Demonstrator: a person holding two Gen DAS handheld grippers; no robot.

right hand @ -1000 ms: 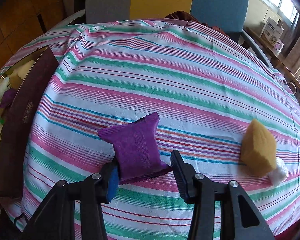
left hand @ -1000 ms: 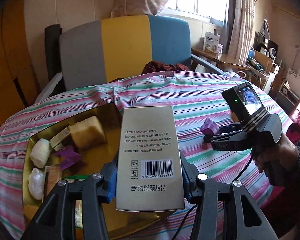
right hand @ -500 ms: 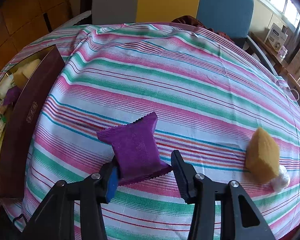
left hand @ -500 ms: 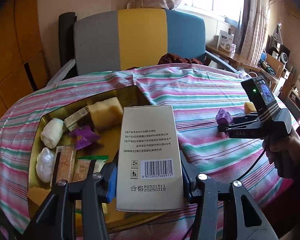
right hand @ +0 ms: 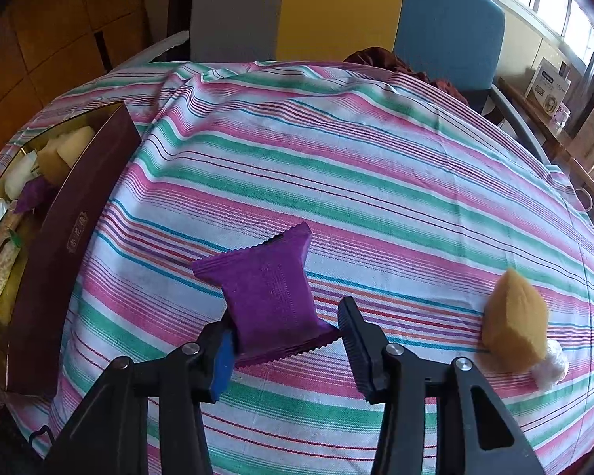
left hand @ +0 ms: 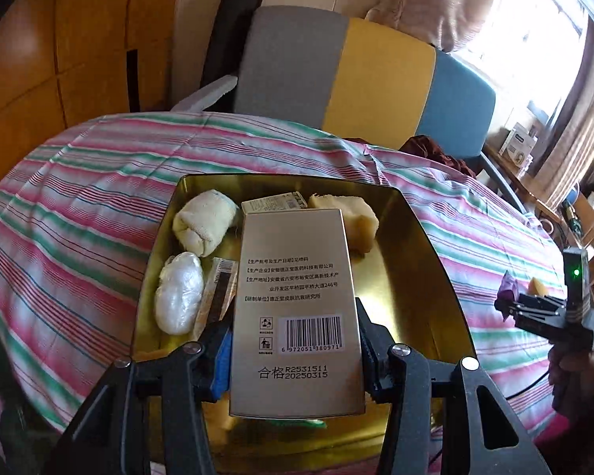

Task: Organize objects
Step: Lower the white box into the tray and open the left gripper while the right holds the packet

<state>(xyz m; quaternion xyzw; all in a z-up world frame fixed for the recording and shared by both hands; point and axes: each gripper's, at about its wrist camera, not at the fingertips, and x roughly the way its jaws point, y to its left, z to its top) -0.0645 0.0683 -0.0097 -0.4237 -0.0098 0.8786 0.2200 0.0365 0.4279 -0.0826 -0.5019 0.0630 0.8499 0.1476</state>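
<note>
The left gripper (left hand: 295,350) has its two fingers pressed against the sides of a tall box (left hand: 295,308), gripping it upright. The right gripper (right hand: 285,346) has its fingers on either side of a purple packet (right hand: 271,295), the left finger touching it, the right finger at its corner.

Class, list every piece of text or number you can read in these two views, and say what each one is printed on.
"合格 R2531511 20250315": beige box in the left hand-held gripper.
"6 972051 380971": under that box's barcode.
Chinese lines above the barcode: too small to read reliably.
Gold emblem on the maroon box: unreadable.
Print on the purple packet: illegible.
</note>
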